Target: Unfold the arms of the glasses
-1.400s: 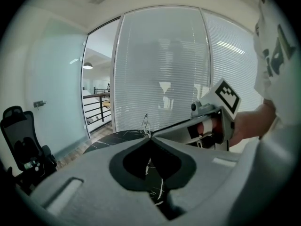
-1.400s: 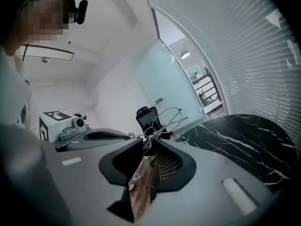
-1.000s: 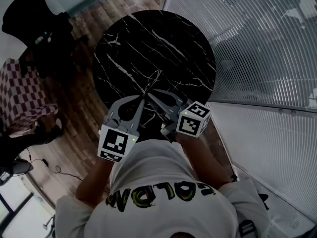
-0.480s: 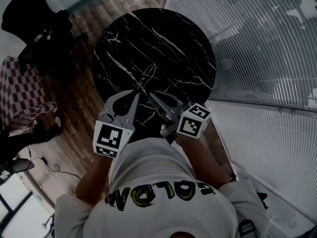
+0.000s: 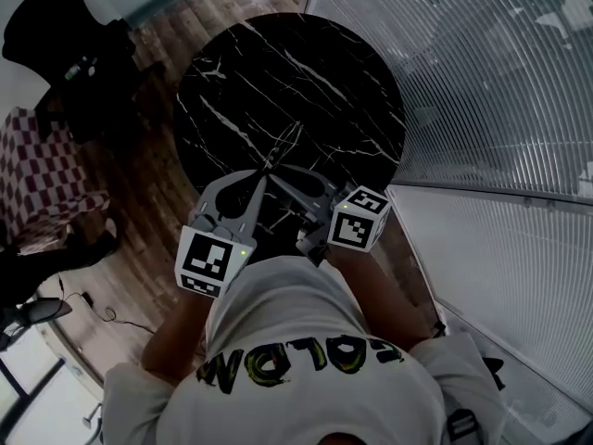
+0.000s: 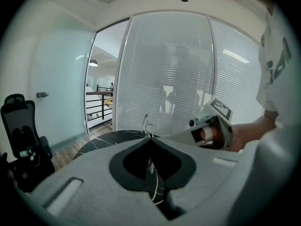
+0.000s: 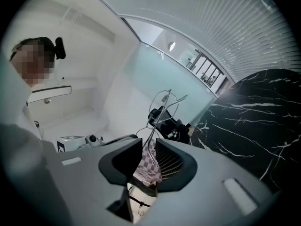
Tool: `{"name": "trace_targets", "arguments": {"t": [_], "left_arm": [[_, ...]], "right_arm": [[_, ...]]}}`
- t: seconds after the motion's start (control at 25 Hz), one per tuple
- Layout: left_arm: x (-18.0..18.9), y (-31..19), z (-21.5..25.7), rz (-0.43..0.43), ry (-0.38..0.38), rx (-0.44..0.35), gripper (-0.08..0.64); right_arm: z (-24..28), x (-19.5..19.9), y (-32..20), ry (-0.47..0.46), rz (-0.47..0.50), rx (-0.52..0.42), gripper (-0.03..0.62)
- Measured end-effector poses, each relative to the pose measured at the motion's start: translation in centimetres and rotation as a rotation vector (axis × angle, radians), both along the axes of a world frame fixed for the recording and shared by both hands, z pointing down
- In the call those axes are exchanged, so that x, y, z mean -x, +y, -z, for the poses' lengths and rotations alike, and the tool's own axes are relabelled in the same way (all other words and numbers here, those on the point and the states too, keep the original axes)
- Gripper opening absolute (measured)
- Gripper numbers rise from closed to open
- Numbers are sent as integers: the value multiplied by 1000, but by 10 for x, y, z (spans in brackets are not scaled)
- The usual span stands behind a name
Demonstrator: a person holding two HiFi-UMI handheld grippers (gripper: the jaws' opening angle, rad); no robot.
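The thin wire-framed glasses (image 5: 283, 145) are held in the air above the black marble table (image 5: 306, 72). Both grippers meet at them from the near side. My left gripper (image 5: 265, 169) is shut, its jaw tips pressed together on the wire, and the glasses (image 6: 146, 124) stick out just past the tips. My right gripper (image 5: 278, 171) is shut on the glasses (image 7: 160, 109). Its jaws stand a narrow gap apart, with the wires running down between them. In the left gripper view the right gripper (image 6: 212, 126) shows at the right, with the hand that holds it.
The round table's near edge (image 5: 232, 188) lies under the grippers. Slatted blinds (image 5: 482, 72) cover the glass wall on the right. A black office chair (image 5: 56, 54) and a checked cloth (image 5: 37, 179) stand on the wooden floor at the left.
Half a second ago the left gripper's tips stood a little apart from the right's. They have come back together at the glasses, which now sit slightly farther over the table.
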State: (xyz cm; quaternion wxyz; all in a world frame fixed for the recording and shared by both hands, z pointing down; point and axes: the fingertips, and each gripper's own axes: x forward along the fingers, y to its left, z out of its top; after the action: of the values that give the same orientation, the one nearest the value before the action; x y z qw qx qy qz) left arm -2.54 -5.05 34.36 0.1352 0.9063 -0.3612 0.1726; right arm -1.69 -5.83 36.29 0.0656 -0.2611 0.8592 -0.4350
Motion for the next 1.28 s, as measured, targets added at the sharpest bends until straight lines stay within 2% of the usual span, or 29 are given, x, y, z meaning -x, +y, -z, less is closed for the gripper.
{"name": "trace_targets", "arguments": {"t": [0.28,0.36,0.44,0.72,1.0,1.28], "left_arm": [[-2,4,-2,-13,5,12,5],[0,4,-3,-6,6,17,5],[4,3,-4,3,8,22,4],[8,1,-4,7,13,33,5],[9,4,-12,17,41,93,5],[11,10,-14,11,75,150,5]], "right_arm": [[-2,-3,-1,-17,3,26,86],[0,-2,0,-24,14,18,46],[1,-1,2,-24,23,12,32],[-5,-9,5,17,31,22,24],[-26,-31,3,233,60,-3,17],[-38,-48,-1,537,97,-115,15]]}}
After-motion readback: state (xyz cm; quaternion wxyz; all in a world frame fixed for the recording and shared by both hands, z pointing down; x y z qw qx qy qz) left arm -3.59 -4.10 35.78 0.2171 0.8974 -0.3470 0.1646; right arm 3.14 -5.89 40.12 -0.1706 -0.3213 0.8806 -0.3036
